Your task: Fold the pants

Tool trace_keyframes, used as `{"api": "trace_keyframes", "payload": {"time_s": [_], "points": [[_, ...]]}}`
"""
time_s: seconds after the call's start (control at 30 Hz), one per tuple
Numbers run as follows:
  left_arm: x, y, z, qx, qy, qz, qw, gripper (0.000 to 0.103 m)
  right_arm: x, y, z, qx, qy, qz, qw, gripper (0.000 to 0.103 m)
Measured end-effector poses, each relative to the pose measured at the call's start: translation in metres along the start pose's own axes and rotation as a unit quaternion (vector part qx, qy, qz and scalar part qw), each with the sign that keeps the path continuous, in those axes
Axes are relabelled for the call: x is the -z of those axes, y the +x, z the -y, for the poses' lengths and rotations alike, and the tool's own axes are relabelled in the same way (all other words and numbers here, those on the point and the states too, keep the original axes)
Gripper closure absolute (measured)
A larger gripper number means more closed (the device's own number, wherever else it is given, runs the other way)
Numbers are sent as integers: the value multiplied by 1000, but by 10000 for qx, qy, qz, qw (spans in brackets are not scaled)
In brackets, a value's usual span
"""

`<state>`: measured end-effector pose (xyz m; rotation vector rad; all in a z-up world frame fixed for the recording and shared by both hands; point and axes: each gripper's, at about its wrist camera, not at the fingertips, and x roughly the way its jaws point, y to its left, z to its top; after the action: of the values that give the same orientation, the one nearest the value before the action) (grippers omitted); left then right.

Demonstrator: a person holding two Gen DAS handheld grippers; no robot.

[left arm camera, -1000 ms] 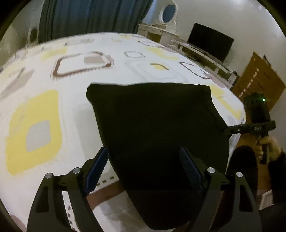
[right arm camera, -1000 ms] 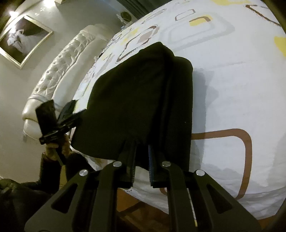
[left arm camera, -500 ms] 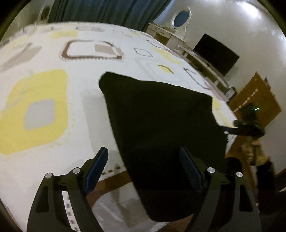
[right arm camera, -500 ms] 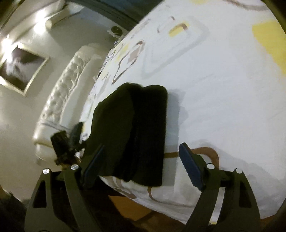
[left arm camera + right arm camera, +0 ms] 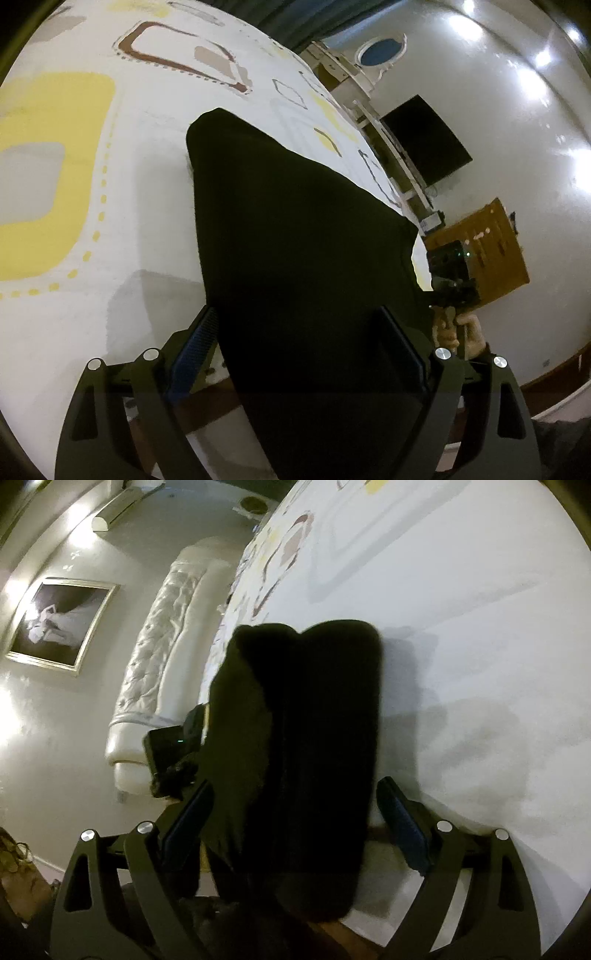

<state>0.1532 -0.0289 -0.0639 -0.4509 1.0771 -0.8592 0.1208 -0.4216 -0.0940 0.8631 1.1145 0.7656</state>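
Released pants – right hand-held gripper opening | left hand-held gripper opening, tilted down

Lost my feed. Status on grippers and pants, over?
Left gripper and right gripper both opening, nothing clamped. Pants folded dark on the bed, near end hanging off its edge. Nothing in the way.

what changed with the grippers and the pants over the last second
The right gripper let go of the black pants: its fingers were clamped on the near edge, now they stand wide, opening further, the cloth between them untouched. The left gripper was already open, widening a little. The pants stayed folded on the bed.
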Motion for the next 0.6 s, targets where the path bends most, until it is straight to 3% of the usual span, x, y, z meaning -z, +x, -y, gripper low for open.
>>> {"api": "trace_keyframes", "payload": {"time_s": [0.17, 0.3, 0.43, 0.6], "points": [[1, -10, -7, 8, -165, 54, 9998, 17, -9, 10, -3, -188, -58, -245, 9995, 13], [0, -19, -22, -13, -373, 104, 9993, 17, -12, 5, 3, -539, 78, -177, 9984, 13], [-2, -20, -28, 1, -493, 134, 9987, 17, -10, 5, 2, -548, 1, -164, 9984, 13], [-5, 0, -17, -50, -156, -104, 9998, 17, -17, 11, 3, -609, -45, -208, 9979, 13]]}}
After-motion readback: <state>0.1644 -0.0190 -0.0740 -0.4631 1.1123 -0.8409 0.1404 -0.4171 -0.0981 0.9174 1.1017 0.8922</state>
